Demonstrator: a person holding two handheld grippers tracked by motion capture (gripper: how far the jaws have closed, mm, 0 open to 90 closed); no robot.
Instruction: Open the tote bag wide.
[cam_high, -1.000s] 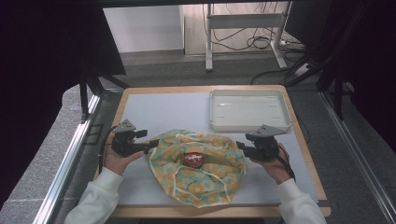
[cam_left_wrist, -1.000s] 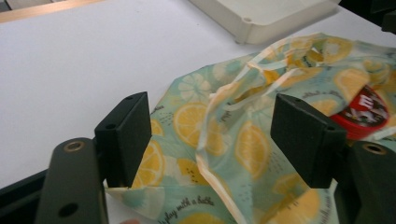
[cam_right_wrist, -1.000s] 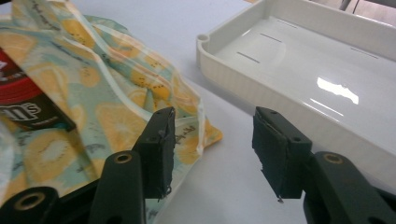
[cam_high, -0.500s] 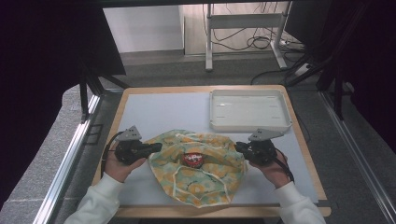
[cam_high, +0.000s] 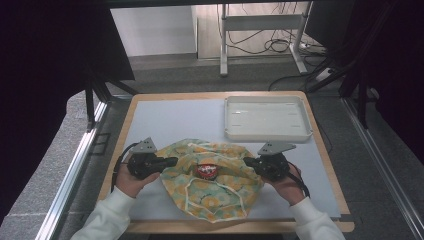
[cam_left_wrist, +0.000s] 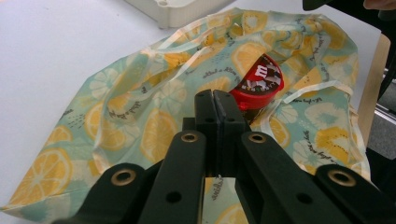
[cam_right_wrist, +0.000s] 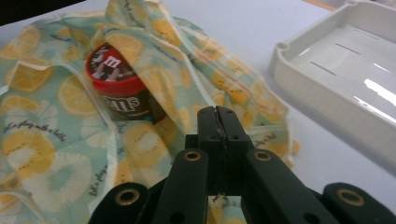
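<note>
A lemon-print cloth bag (cam_high: 215, 187) lies crumpled on the near half of the table. A red-lidded M&M's tub (cam_high: 206, 171) sits in its opening, also seen as the tub (cam_left_wrist: 259, 81) and the tub (cam_right_wrist: 114, 86). My left gripper (cam_high: 172, 161) pinches the bag's left edge, its jaws pressed together on the cloth (cam_left_wrist: 140, 121). My right gripper (cam_high: 247, 161) has just been closing and now pinches the bag's right edge, with cloth (cam_right_wrist: 154, 70) between its jaws. My left gripper (cam_left_wrist: 214, 95) and right gripper (cam_right_wrist: 215, 112) both point at the tub.
A white tray (cam_high: 267, 134) stands at the back right of the grey mat (cam_high: 170, 120), seen as the tray (cam_right_wrist: 327, 93) close beside my right gripper. The wooden table edge (cam_high: 120, 145) runs along the left.
Both pairs of jaws have closed on the bag's side edges. Both hands have edged slightly inward and toward the person, and the cloth is a little more bunched.
</note>
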